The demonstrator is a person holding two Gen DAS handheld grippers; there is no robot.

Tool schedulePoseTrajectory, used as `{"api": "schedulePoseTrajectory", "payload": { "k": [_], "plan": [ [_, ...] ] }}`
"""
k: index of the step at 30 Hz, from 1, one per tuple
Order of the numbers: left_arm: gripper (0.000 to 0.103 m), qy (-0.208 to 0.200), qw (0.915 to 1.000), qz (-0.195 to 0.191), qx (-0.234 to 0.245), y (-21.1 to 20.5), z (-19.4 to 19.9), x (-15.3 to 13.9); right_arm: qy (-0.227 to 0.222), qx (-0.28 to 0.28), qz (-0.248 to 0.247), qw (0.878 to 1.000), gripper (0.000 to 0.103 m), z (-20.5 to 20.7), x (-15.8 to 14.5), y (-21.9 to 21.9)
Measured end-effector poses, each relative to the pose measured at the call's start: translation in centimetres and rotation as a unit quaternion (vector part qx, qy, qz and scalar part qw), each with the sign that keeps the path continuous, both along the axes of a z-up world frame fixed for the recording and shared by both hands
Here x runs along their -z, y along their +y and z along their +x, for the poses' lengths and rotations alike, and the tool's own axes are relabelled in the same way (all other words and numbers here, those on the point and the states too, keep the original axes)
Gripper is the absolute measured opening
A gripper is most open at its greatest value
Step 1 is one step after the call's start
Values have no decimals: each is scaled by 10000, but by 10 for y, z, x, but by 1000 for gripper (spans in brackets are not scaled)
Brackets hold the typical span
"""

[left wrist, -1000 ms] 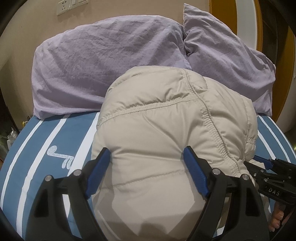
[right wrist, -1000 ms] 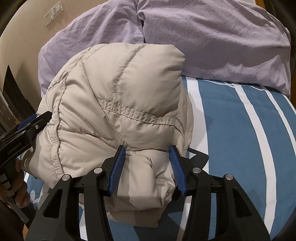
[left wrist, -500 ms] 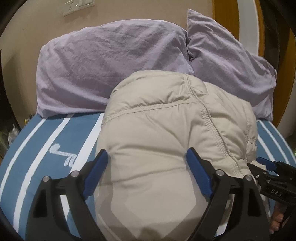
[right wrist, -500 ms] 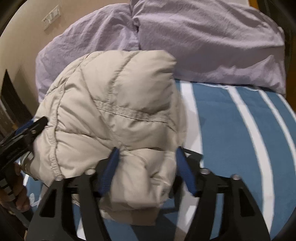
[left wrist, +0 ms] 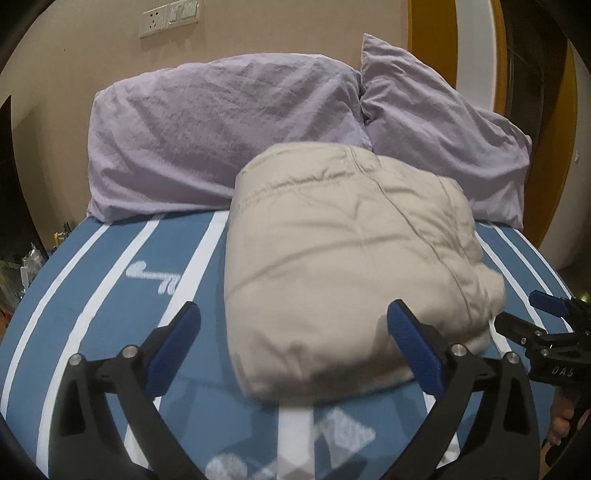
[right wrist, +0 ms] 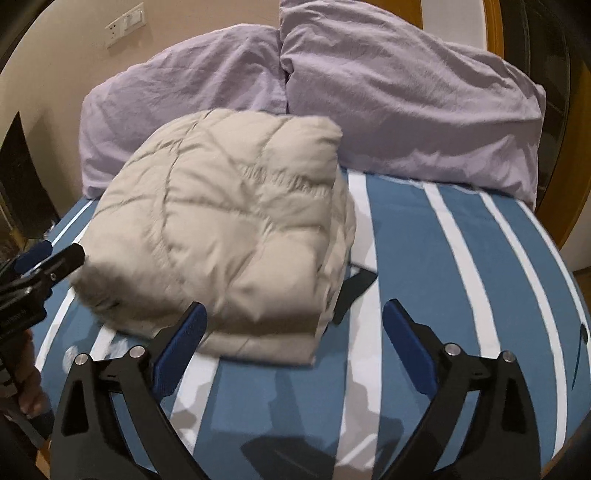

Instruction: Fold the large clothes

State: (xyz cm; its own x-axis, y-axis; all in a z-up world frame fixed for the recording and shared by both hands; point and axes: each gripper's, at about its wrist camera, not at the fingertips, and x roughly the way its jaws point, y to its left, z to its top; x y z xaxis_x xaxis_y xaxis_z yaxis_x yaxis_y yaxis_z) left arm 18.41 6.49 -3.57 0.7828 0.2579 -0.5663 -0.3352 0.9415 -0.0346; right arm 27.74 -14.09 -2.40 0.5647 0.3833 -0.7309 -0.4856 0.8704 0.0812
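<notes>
A beige puffer jacket (left wrist: 343, 258) lies folded into a thick bundle on the blue striped bed (left wrist: 110, 295), its far end against the pillows. My left gripper (left wrist: 291, 321) is just short of the bundle's near end, jaws opening wide. Neither pad presses the fabric. In the right wrist view the jacket (right wrist: 229, 229) lies ahead and to the left. My right gripper (right wrist: 295, 314) is opening too, its left finger beside the bundle's near corner and mostly bedsheet (right wrist: 406, 258) in its gap. Each gripper shows at the edge of the other's view: the right gripper (left wrist: 546, 321), the left gripper (right wrist: 40, 266).
Two lilac pillows (left wrist: 221, 129) (right wrist: 406, 103) lean on the beige wall at the head of the bed, under a socket panel (left wrist: 170, 18). A wooden door frame (left wrist: 554, 110) stands right, dark furniture (right wrist: 22, 184) left. A person's hand (right wrist: 29, 384) holds the left gripper.
Both grippers have drawn back from the jacket and spread wider. The right gripper, which pinched a fold of the bundle, has let it go. The jacket now rests on the bed.
</notes>
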Motion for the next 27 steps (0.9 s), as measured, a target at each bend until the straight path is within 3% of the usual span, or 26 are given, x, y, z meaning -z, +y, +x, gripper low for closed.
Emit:
{"api": "schedulePoseTrajectory", "payload": {
  "k": [10, 16, 20, 27],
  "plan": [
    [101, 316, 9990, -318, -29, -9, -60, 7, 455, -146, 30, 9989, 98, -49, -3, -20],
    [101, 496, 9972, -553, -50, -15, -90, -4, 488, -265, 77, 9984, 98, -72, -26, -32],
    [101, 581, 9944, -882, 102, -22, -103, -9, 415, -368, 10, 9985, 98, -85, -41, -33],
    [101, 666, 9929, -925, 346, -44, -112, -18, 617, -469, -49, 9970, 98, -91, -47, -29]
  ]
}}
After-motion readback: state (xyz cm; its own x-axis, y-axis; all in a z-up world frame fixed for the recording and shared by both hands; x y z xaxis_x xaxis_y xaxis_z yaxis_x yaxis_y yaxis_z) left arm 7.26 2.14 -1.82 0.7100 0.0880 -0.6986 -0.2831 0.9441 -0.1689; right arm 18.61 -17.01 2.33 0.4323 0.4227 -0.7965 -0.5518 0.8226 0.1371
